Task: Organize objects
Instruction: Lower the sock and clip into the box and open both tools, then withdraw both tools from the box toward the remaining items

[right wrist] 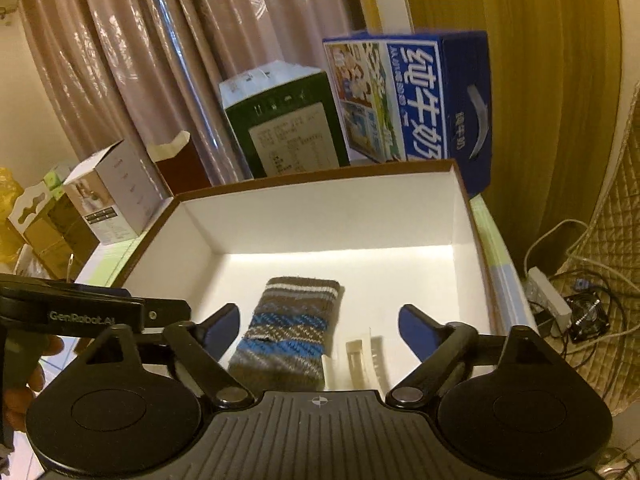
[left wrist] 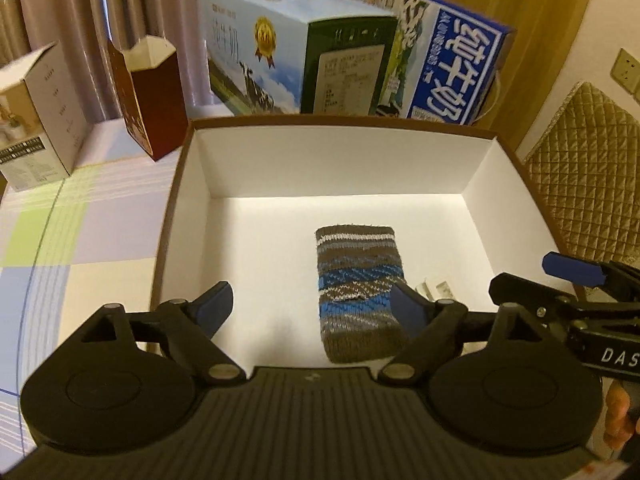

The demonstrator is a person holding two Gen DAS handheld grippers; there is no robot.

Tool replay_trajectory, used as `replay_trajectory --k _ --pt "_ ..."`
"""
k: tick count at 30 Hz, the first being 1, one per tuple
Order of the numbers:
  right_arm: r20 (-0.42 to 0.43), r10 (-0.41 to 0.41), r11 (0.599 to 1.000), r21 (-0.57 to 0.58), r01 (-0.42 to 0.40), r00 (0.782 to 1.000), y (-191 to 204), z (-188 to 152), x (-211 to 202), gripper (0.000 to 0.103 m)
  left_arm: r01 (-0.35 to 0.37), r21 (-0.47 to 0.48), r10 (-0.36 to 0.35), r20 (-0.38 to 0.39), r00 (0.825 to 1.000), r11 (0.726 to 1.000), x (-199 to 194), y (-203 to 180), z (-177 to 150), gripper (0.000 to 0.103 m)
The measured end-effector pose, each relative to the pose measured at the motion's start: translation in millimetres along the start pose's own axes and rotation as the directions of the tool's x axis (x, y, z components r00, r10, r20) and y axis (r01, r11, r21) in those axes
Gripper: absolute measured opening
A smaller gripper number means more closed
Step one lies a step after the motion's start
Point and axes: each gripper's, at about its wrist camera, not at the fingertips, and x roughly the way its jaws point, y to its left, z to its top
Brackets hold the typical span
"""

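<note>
A brown and blue striped knitted pouch [left wrist: 357, 290] lies flat on the white floor of an open brown-rimmed box [left wrist: 256, 184]. A small clear plastic item [left wrist: 434, 290] lies beside it to the right. My left gripper [left wrist: 314, 306] is open and empty above the box's near side, left of the pouch. My right gripper [right wrist: 320, 326] is open and empty above the pouch [right wrist: 288, 336] and the blurred clear item [right wrist: 366, 360], inside the box [right wrist: 320, 208]. The right gripper also shows at the right edge of the left wrist view [left wrist: 560, 280].
Two milk cartons [left wrist: 296, 52] [left wrist: 444, 68] stand behind the box. A dark red open carton [left wrist: 148, 96] and a white carton [left wrist: 36, 120] stand on the chequered tablecloth [left wrist: 80, 232] to the left. A quilted chair back [left wrist: 588, 184] is on the right, with cables and a power strip [right wrist: 548, 296] on the floor.
</note>
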Motion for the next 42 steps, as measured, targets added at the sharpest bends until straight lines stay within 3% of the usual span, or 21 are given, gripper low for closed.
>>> replay_trajectory --k 12,22,42 --pt "0.059 -0.009 1.0 0.012 0.008 0.998 9.6 -9.5 -52.5 0.097 0.005 0.01 -0.006 0.062 0.998 1.0 -59.5 -3.9 -21.7 0.086" --pt "0.09 -0.012 1.0 0.026 0.01 0.996 15.7 -24.9 -94.5 0.101 -0.009 -0.009 0.01 0.058 0.998 1.0 -100.9 -3.2 -42.7 0.086" --pt "0.079 0.006 1.0 0.019 -0.008 0.997 27.7 -69.0 -157.6 0.101 0.01 -0.05 -0.008 0.044 0.999 0.999 -154.0 6.5 -104.4 0.087"
